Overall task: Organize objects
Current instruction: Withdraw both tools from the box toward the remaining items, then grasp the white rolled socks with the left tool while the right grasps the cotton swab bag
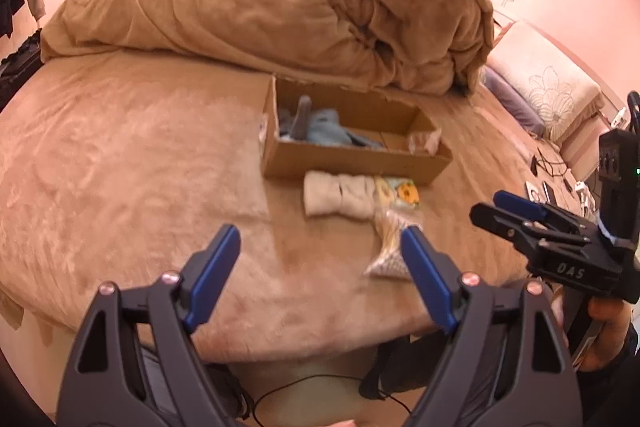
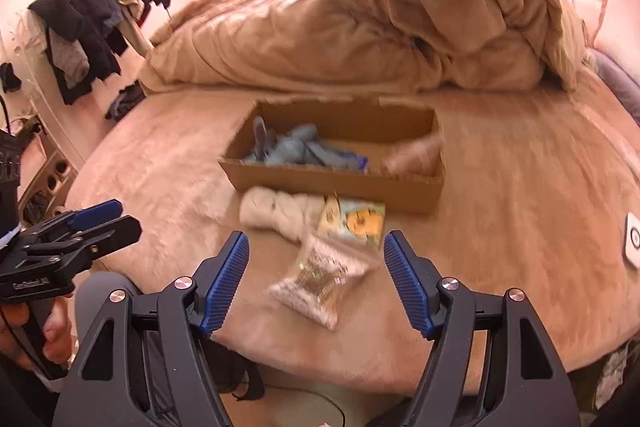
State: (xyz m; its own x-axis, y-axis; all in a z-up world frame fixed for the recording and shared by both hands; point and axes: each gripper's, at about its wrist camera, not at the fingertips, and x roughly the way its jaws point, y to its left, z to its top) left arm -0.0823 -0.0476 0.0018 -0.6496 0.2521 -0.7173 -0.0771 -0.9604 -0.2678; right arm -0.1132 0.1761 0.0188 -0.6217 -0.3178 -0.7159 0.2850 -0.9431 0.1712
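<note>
An open cardboard box (image 1: 352,163) (image 2: 332,181) sits on the tan bed and holds blue-grey cloth (image 1: 324,131) (image 2: 296,149) and a pale packet (image 1: 424,141) (image 2: 416,157). In front of it lie a rolled cream cloth (image 1: 340,201) (image 2: 280,213), a yellow patterned packet (image 1: 404,193) (image 2: 356,223) and a clear plastic bag of small items (image 1: 390,253) (image 2: 320,281). My left gripper (image 1: 320,267) is open and empty, near the bed's front edge. My right gripper (image 2: 316,279) is open, hovering above the clear bag; it also shows in the left wrist view (image 1: 516,211).
A bunched tan duvet (image 1: 280,7) (image 2: 380,19) fills the back of the bed. A flowered pillow (image 1: 548,83) and cables lie at right. Dark clothes hang on a rack (image 2: 92,23) at left. A white device (image 2: 632,241) lies on the bed's right side.
</note>
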